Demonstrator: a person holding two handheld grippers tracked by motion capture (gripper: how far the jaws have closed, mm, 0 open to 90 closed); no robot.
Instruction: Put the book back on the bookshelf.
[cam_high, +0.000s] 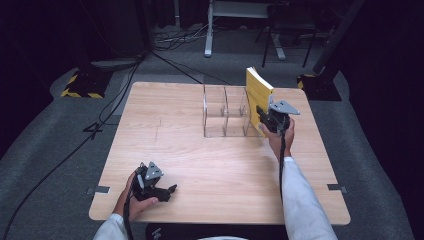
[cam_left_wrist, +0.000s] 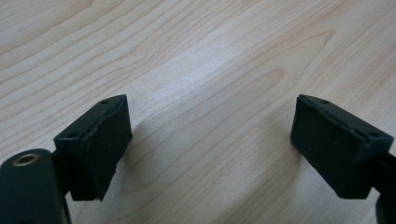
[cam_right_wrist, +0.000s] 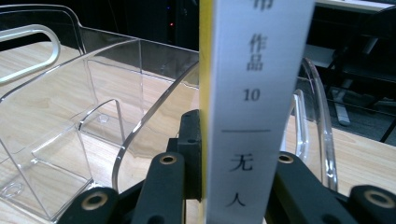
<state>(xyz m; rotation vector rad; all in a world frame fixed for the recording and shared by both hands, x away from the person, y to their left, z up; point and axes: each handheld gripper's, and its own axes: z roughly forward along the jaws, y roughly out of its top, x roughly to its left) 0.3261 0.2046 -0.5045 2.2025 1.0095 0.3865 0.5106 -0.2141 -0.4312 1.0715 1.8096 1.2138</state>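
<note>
A yellow book (cam_high: 258, 97) stands upright and tilted at the right end of a clear plastic rack (cam_high: 225, 112) with several compartments. My right gripper (cam_high: 265, 121) is shut on the book, near its lower edge. In the right gripper view the book's white spine (cam_right_wrist: 254, 107) with printed characters rises between the jaws, and the rack's curved clear dividers (cam_right_wrist: 140, 126) are just behind and left. My left gripper (cam_high: 170, 190) rests low over the table's near left, open with nothing between its pads (cam_left_wrist: 100, 140).
The wooden table (cam_high: 200, 165) has bare surface in the middle and front. Cables run over the grey floor at left (cam_high: 100, 120). A metal stand (cam_high: 210, 30) and chair legs stand beyond the far edge.
</note>
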